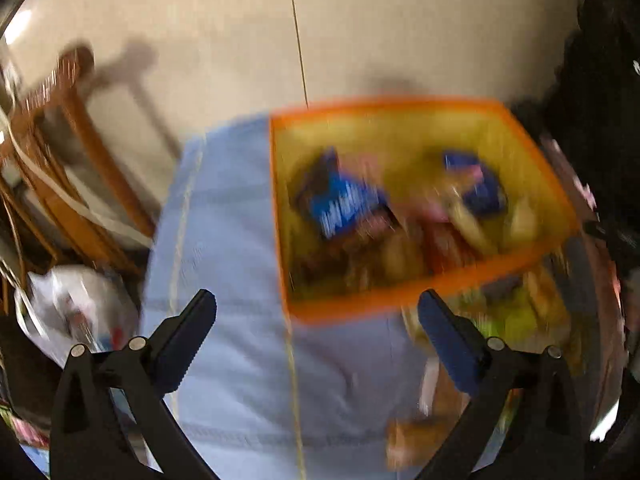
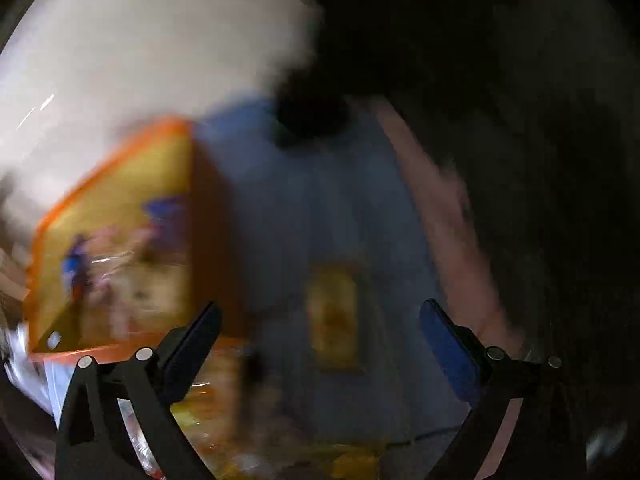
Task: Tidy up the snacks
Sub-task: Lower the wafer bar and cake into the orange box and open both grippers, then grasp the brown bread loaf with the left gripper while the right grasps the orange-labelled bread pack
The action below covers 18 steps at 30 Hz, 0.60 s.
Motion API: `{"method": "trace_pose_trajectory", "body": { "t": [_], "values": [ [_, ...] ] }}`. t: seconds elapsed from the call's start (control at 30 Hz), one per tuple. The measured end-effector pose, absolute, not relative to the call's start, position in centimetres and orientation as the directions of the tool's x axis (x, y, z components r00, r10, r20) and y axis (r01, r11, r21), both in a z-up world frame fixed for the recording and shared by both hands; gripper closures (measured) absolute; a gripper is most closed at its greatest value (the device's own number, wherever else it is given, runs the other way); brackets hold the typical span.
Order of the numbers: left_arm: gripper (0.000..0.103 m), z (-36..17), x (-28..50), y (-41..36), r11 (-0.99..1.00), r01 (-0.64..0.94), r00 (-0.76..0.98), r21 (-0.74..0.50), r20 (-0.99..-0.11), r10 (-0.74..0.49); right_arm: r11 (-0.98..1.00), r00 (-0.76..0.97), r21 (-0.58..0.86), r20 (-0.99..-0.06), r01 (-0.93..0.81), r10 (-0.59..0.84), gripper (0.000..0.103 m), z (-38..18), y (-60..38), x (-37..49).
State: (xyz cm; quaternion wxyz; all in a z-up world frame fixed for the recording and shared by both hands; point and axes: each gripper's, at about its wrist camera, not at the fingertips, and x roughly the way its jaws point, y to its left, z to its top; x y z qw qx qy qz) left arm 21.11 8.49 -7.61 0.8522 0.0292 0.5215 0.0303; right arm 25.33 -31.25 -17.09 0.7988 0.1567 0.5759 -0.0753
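A yellow basket with an orange rim (image 1: pixel 352 304) sits on a light blue cloth (image 1: pixel 232 208) and holds several blurred snack packs, among them a blue one (image 1: pixel 344 204). More snacks (image 1: pixel 516 312) lie loose to its near right. My left gripper (image 1: pixel 316 328) is open and empty, just short of the basket's near rim. In the right wrist view the basket (image 2: pixel 120 184) is at the left and a yellow snack pack (image 2: pixel 336 316) lies on the cloth (image 2: pixel 304 208) ahead. My right gripper (image 2: pixel 320 340) is open and empty above it. Both views are motion-blurred.
A wooden chair (image 1: pixel 68 152) stands at the left on a pale floor (image 1: pixel 360 32). A white plastic bag (image 1: pixel 76 308) lies beside the cloth's left edge. A pink strip (image 2: pixel 444 220) borders the cloth on the right; beyond it all is dark.
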Motion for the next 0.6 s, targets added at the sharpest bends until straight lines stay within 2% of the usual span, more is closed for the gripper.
{"method": "trace_pose_trajectory", "body": {
  "t": [0.13, 0.17, 0.2, 0.23, 0.3, 0.4, 0.53, 0.57, 0.6],
  "values": [
    [0.004, -11.1, 17.1, 6.8, 0.996, 0.019, 0.393, 0.082, -0.917, 0.068, 0.943, 0.319, 0.177, -0.944, 0.283, 0.082, 0.004, -21.1, -30.7, 26.3],
    [0.004, -11.6, 16.3, 6.1, 0.996, 0.033, 0.388, 0.083, -0.919, 0.064, 0.951, 0.33, 0.175, -0.94, 0.254, 0.085, 0.015, -21.7, -29.9, 26.6],
    [0.004, -12.4, 15.3, 5.0, 0.995, 0.059, 0.385, 0.083, -0.921, 0.054, 0.959, 0.339, 0.109, -0.941, 0.261, 0.014, 0.053, -21.6, -29.5, 26.6],
    [0.004, -13.0, 14.9, 4.3, 0.993, 0.086, 0.387, 0.077, -0.921, 0.037, 0.964, 0.335, 0.097, -0.942, 0.247, 0.009, 0.068, -21.3, -29.0, 26.6],
    [0.004, -14.9, 14.9, 2.0, 0.986, 0.138, 0.366, 0.092, -0.93, 0.035, 0.942, 0.34, 0.196, -0.936, 0.273, 0.096, 0.068, -20.2, -29.3, 25.4],
    [0.004, -17.0, 15.6, -1.8, 0.966, 0.239, 0.361, 0.094, -0.933, 0.002, 0.952, 0.435, 0.141, -0.9, 0.272, 0.009, 0.068, -15.6, -29.1, 22.1],
    [0.004, -21.2, 16.7, -5.5, 0.935, 0.318, 0.365, 0.157, -0.93, 0.032, 0.95, 0.523, 0.171, -0.852, 0.26, 0.01, 0.068, -10.6, -29.5, 17.7],
    [0.027, -22.2, 16.7, -5.7, 0.938, 0.31, 0.36, 0.154, -0.933, 0.034, 0.954, 0.536, 0.162, -0.844, 0.25, 0.003, 0.068, -9.8, -29.5, 17.0],
    [0.028, -22.6, 16.6, -5.2, 0.955, 0.287, 0.347, 0.075, -0.937, -0.031, 0.959, 0.555, 0.15, -0.832, 0.243, -0.011, 0.068, -8.6, -29.4, 15.9]
  ]
}}
